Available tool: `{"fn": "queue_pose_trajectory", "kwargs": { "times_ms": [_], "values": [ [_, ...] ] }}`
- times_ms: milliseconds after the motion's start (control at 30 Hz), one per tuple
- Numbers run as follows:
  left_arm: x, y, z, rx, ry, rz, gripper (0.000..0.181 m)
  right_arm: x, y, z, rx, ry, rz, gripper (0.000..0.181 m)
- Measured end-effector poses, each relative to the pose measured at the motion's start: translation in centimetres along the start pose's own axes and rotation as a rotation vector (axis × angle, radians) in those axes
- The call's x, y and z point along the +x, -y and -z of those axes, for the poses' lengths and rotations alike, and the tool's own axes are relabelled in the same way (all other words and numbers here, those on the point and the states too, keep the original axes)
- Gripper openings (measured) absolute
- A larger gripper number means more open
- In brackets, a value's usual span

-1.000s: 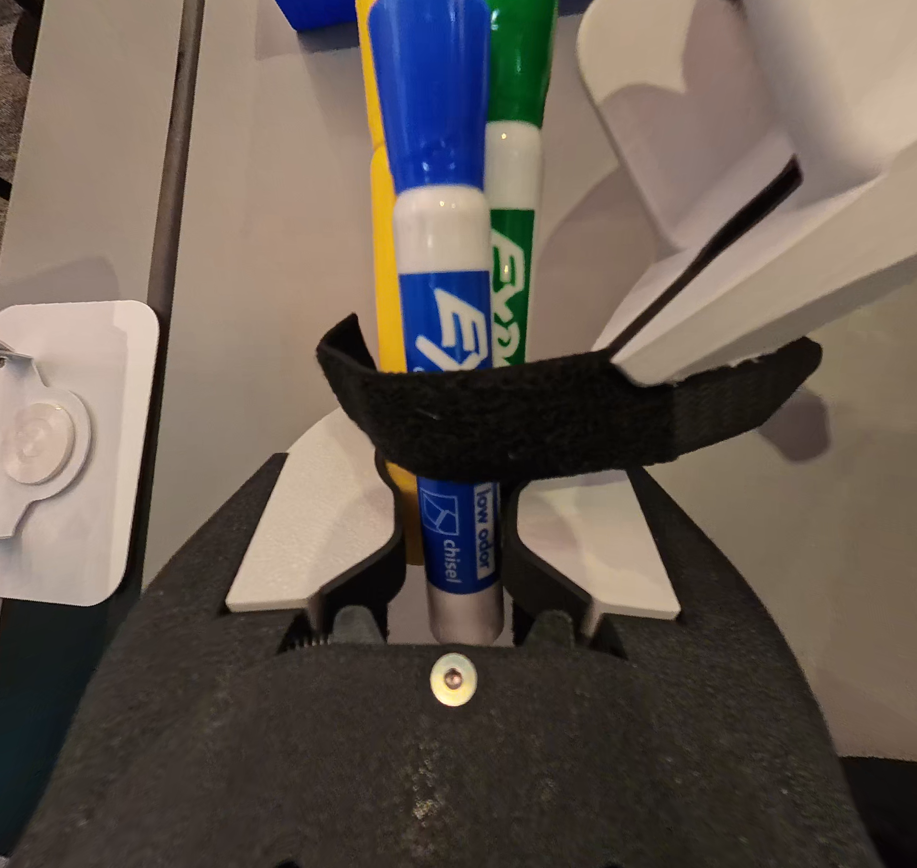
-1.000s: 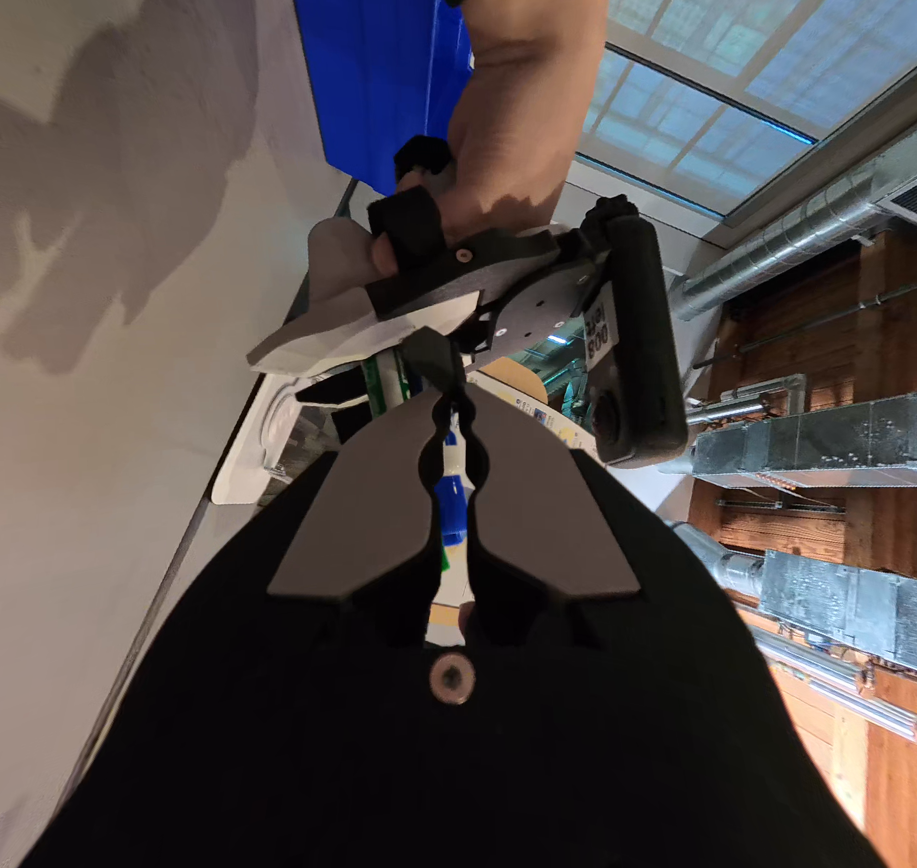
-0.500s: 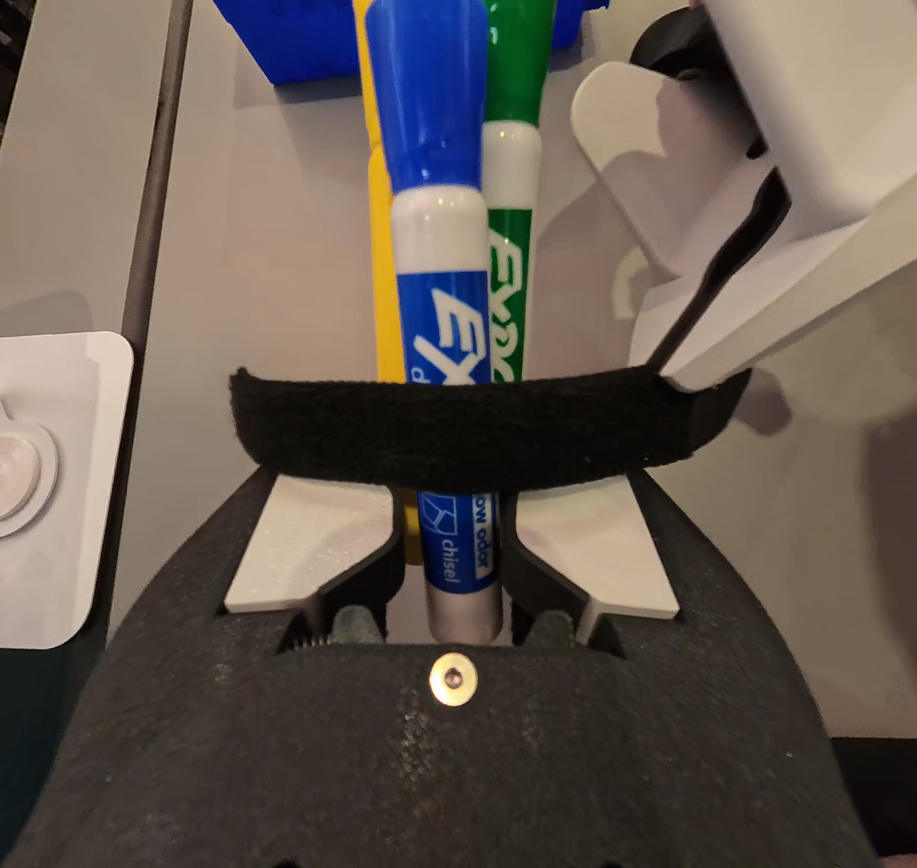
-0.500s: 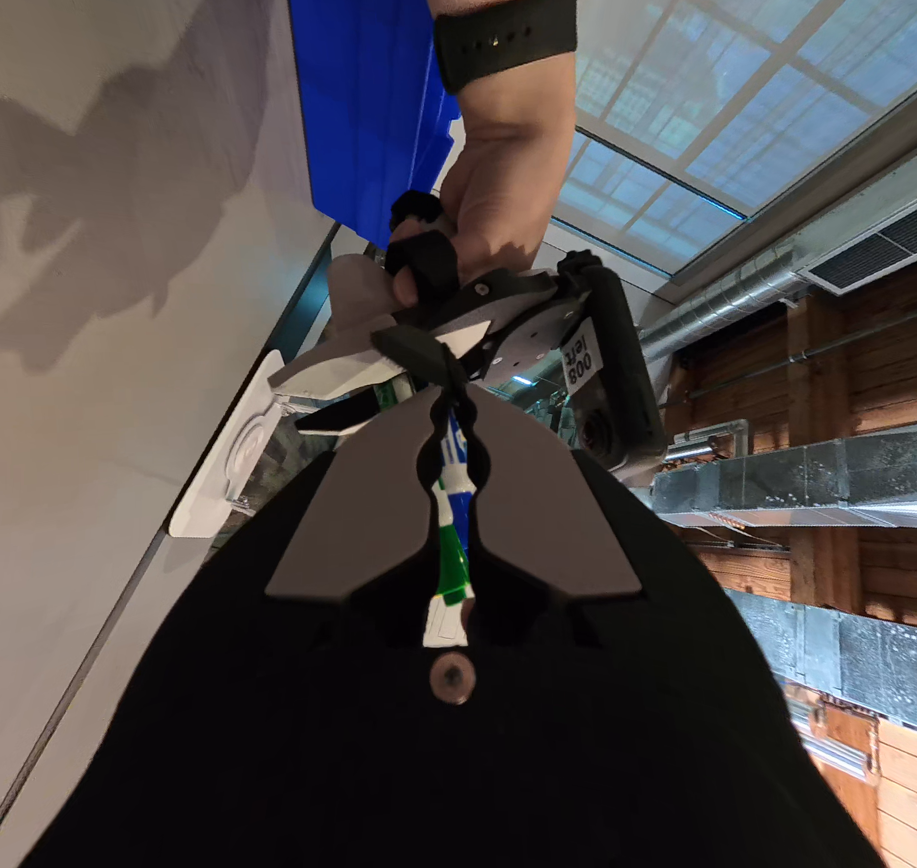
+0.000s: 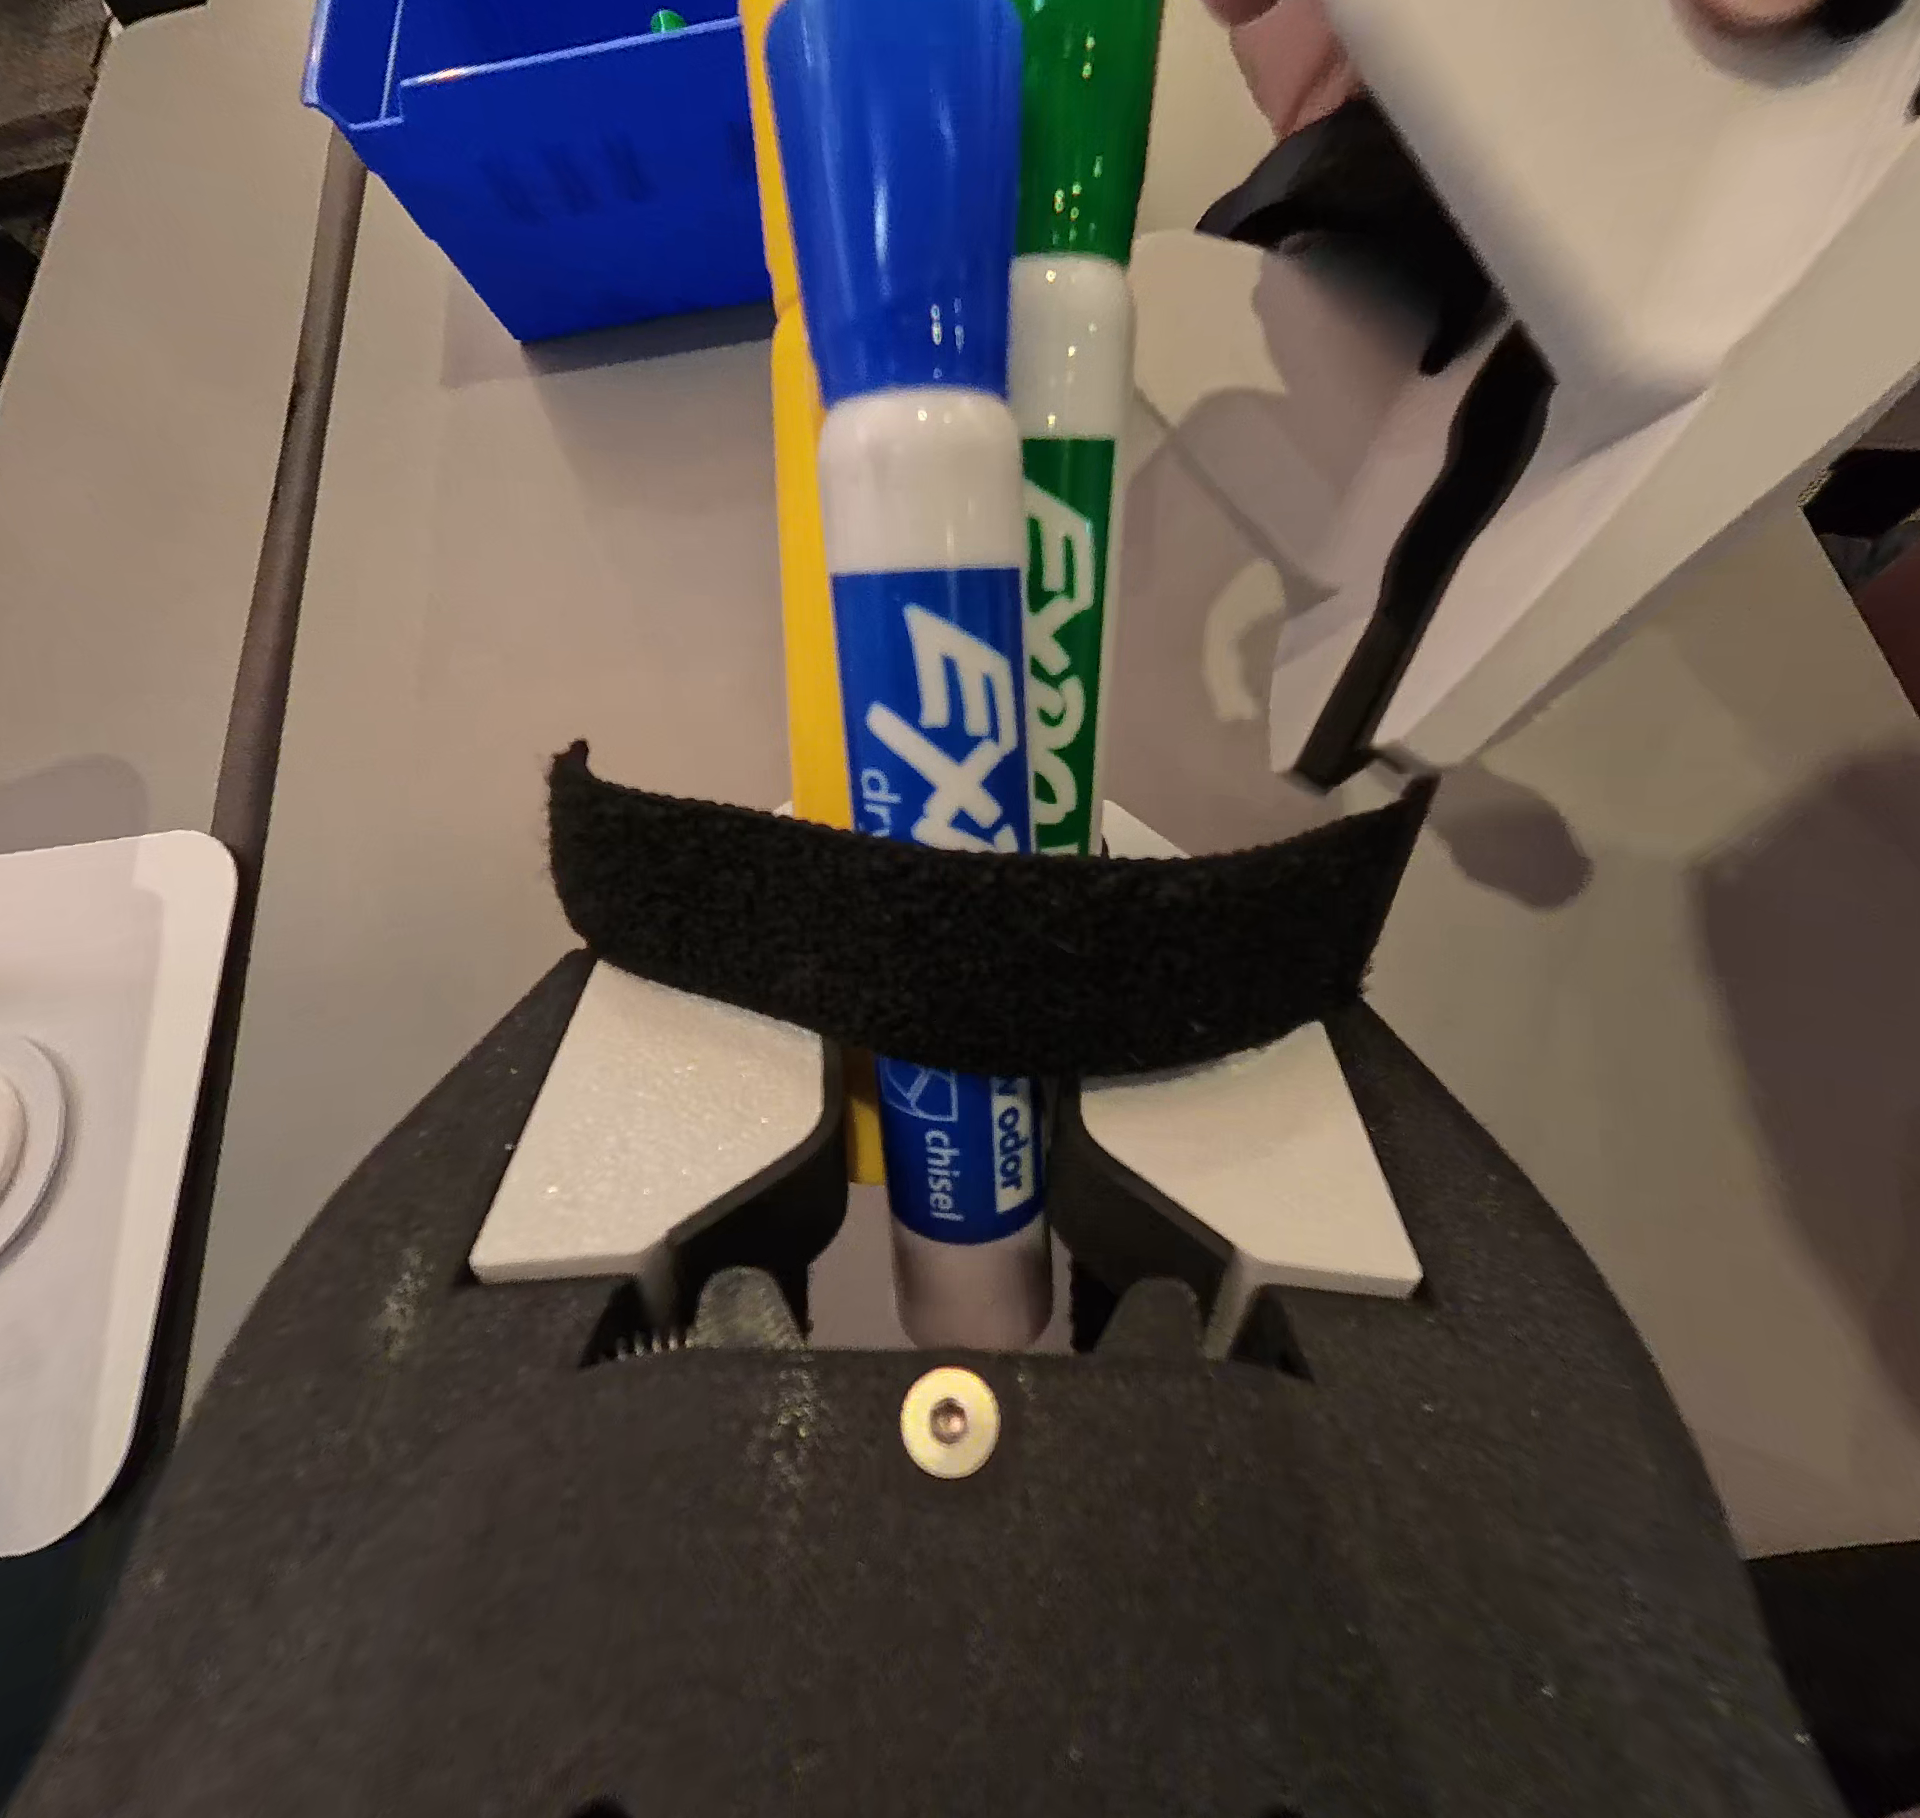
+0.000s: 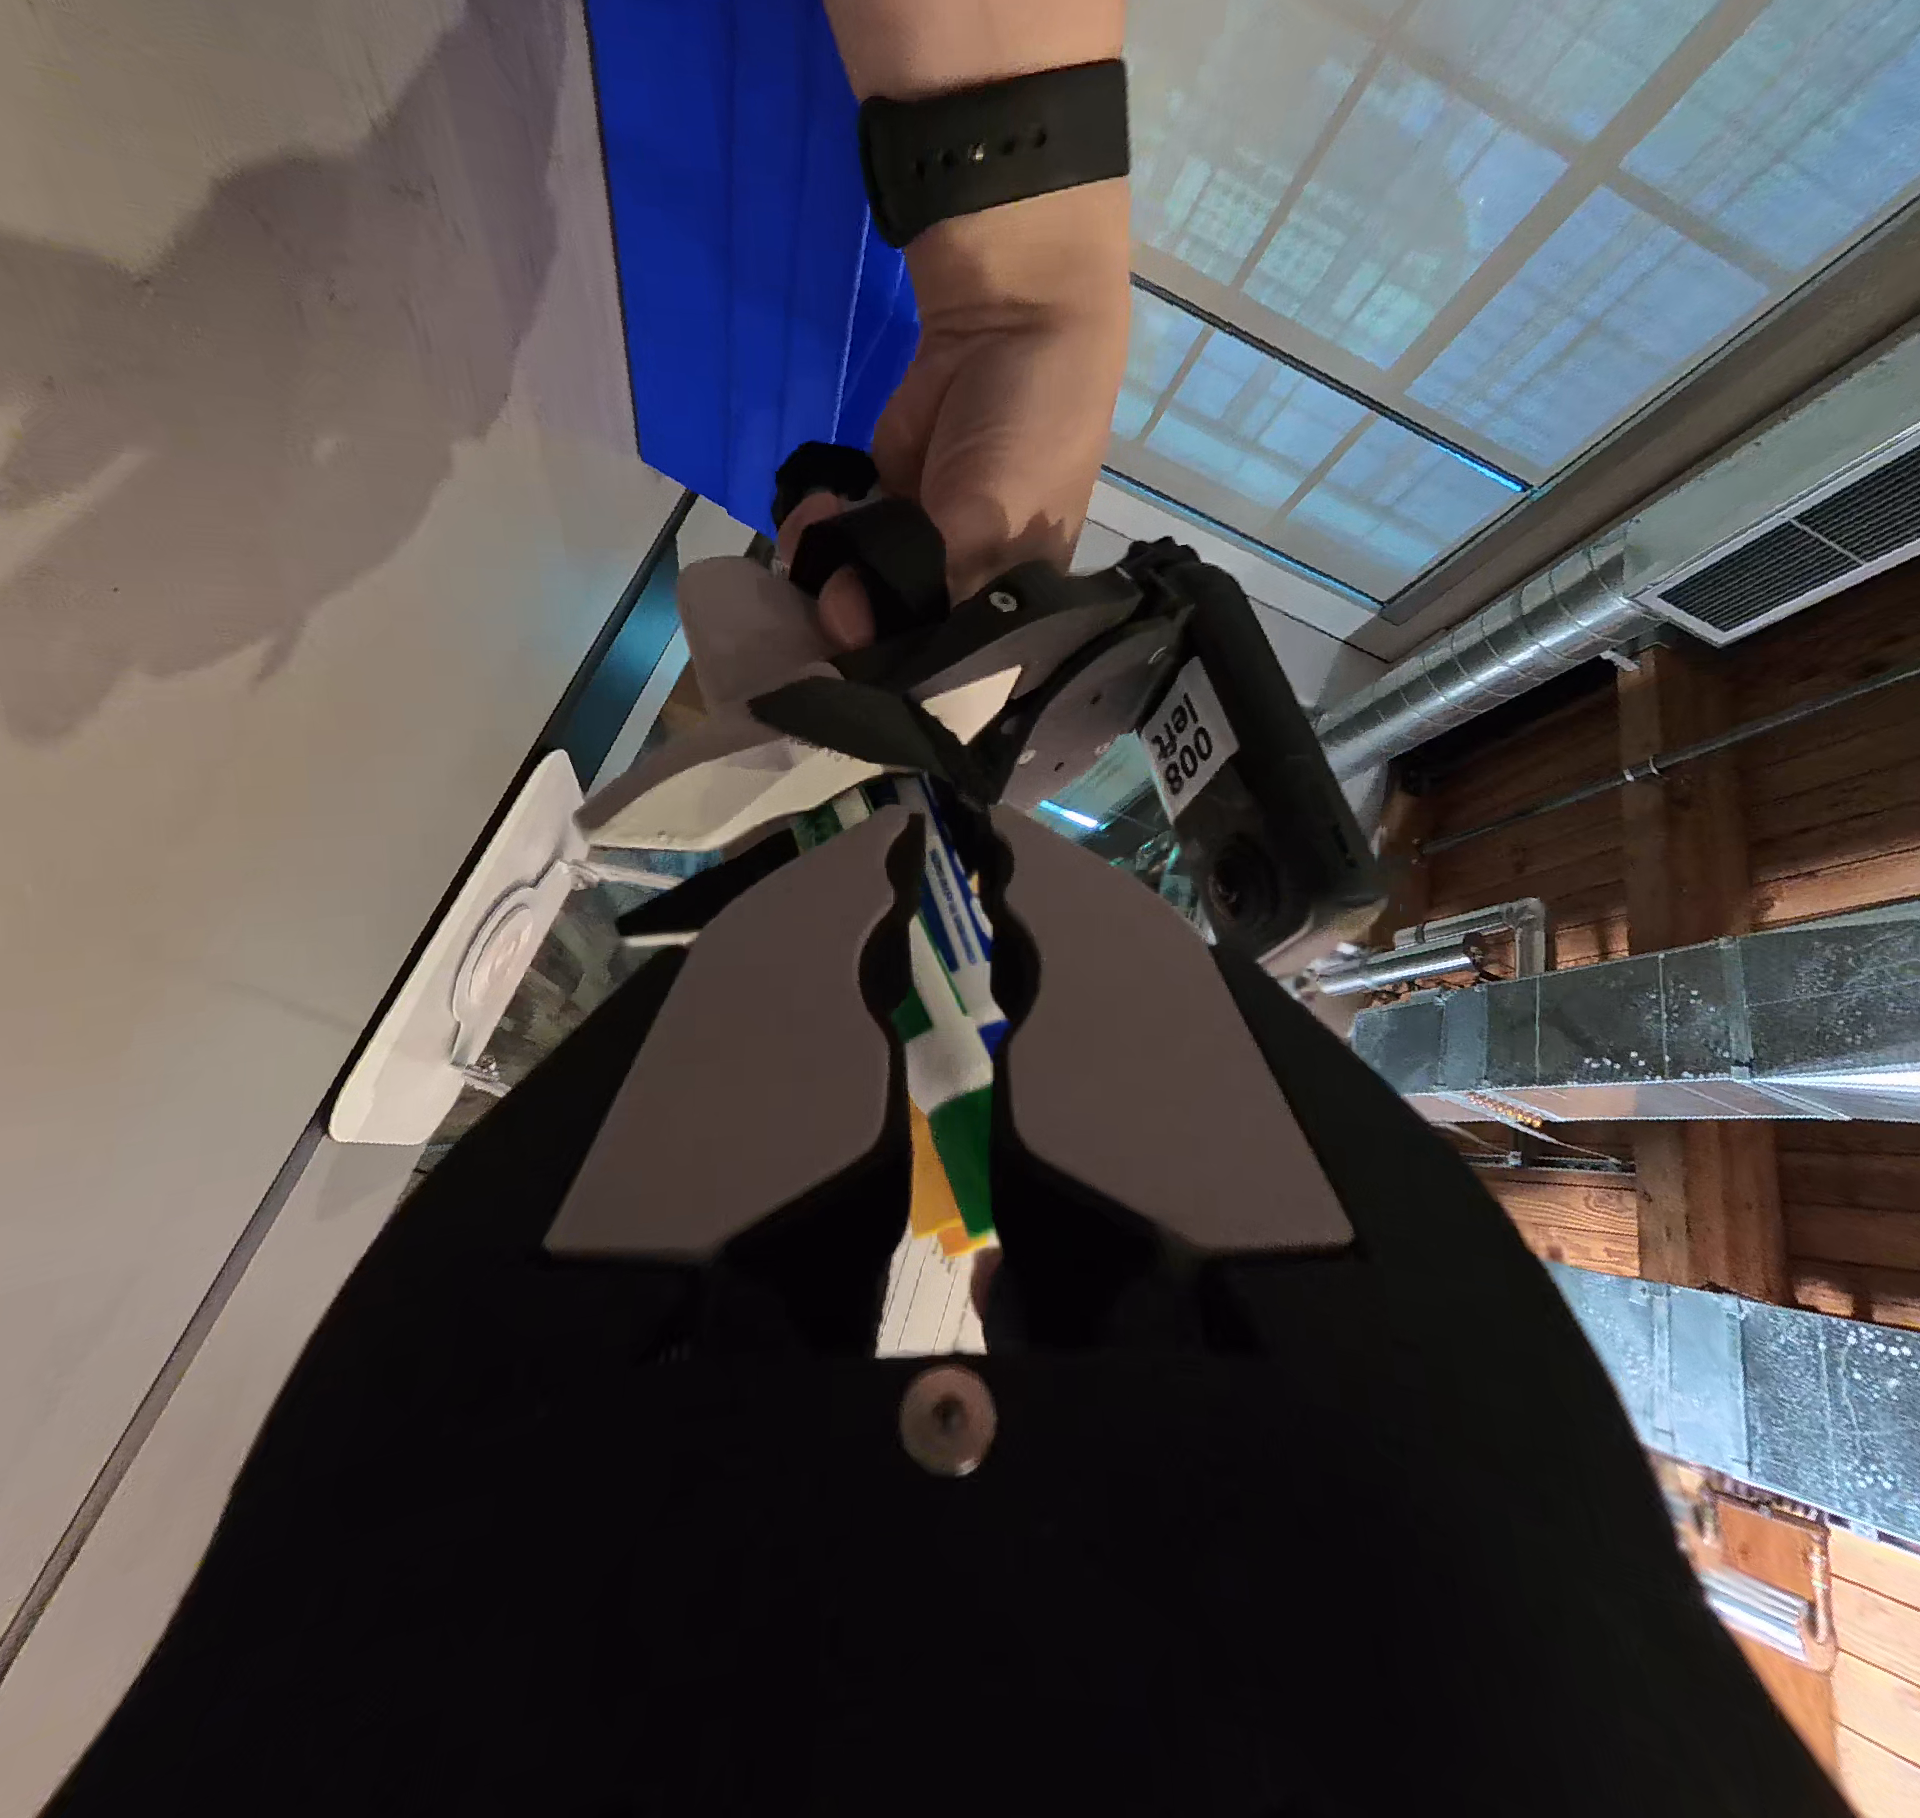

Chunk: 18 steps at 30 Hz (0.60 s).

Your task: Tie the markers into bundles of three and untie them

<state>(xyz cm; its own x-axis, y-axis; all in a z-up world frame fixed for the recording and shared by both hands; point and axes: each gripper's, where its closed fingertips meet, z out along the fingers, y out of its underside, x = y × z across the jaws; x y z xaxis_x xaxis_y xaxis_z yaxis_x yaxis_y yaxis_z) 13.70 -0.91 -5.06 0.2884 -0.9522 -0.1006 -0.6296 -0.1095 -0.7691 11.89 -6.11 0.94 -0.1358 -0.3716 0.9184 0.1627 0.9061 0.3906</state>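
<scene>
My left gripper (image 5: 966, 823) is shut on three upright markers: blue (image 5: 914, 480), green (image 5: 1070, 438) and yellow (image 5: 795, 563). A black hook-and-loop strap (image 5: 966, 927) lies loosely across the front of the markers, over my left fingertips, with its left end free. My right gripper (image 5: 1351, 771) comes in from the upper right. Its tips are at the strap's right end and its jaws stand slightly apart. In the right wrist view the right gripper (image 6: 956, 833) faces the left gripper (image 6: 831, 688). The strap (image 6: 862, 719) and the markers (image 6: 951, 1051) show between its fingers.
A blue bin (image 5: 540, 137) stands at the back of the grey table (image 5: 520, 625) and holds at least one more marker. A white plate with a round disc (image 5: 94, 1145) lies at the table's left edge. A hand with a black wristband (image 6: 997, 418) holds the left gripper. My hands' fingertips stand some 8 cm from each other.
The strap's left end has unwrapped from behind the markers and now hangs loose in front. My right gripper's jaws have parted a little and it has lifted up and to the right.
</scene>
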Motion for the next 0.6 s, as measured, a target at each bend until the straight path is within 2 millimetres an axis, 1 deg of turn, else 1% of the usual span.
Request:
{"fn": "queue_pose_trajectory", "kwargs": {
  "times_ms": [67, 133, 167, 233, 267, 333, 367, 400, 433, 500, 533, 600],
  "values": [
    [-0.3, -0.2, 0.2, 0.0, 0.013, -0.001, 0.042, 0.4, -0.5, 0.3, -0.016, 0.002, -0.032, 0.01],
    [-0.3, -0.2, 0.6, 0.01, 0.017, -0.002, 0.042, 1.6, -1.3, 1.0, -0.025, -0.031, -0.117, 0.01],
    [-0.5, -0.2, 0.9, 0.015, 0.024, -0.001, 0.042, 2.5, -1.8, 1.5, -0.017, -0.064, -0.195, 0.01],
    [-0.7, -0.2, 1.5, 0.024, 0.039, 0.003, 0.042, 4.4, -3.1, 2.9, 0.054, -0.139, -0.44, 0.01],
    [-0.8, -0.1, 1.9, 0.032, 0.044, 0.001, 0.042, 5.3, -4.0, 3.7, 0.109, -0.178, -0.594, 0.011],
    [-0.7, 0.1, 2.6, 0.053, 0.047, 0.0, 0.042, 6.6, -6.2, 5.1, 0.256, -0.266, -0.951, 0.02],
    [-0.6, 0.2, 3.0, 0.063, 0.047, -0.004, 0.042, 6.6, -7.0, 5.5, 0.345, -0.274, -1.116, 0.021],
    [-0.6, 0.4, 3.3, 0.072, 0.052, -0.009, 0.042, 6.3, -8.1, 5.7, 0.404, -0.266, -1.254, 0.03],
    [-0.6, 0.4, 3.5, 0.077, 0.054, -0.006, 0.042, 5.6, -9.0, 5.4, 0.432, -0.246, -1.377, 0.045],
    [-0.7, 0.7, 3.7, 0.08, 0.068, -0.003, 0.042, 3.7, -10.1, 3.8, 0.438, -0.157, -1.592, 0.07],
    [-0.6, 0.8, 3.6, 0.081, 0.065, -0.008, 0.042, 2.9, -10.0, 2.9, 0.447, -0.109, -1.676, 0.085],
    [0.3, 1.3, 3.3, 0.096, 0.027, -0.029, 0.042, 2.0, -8.9, 1.8, 0.526, -0.014, -1.795, 0.096]
  ]
}}
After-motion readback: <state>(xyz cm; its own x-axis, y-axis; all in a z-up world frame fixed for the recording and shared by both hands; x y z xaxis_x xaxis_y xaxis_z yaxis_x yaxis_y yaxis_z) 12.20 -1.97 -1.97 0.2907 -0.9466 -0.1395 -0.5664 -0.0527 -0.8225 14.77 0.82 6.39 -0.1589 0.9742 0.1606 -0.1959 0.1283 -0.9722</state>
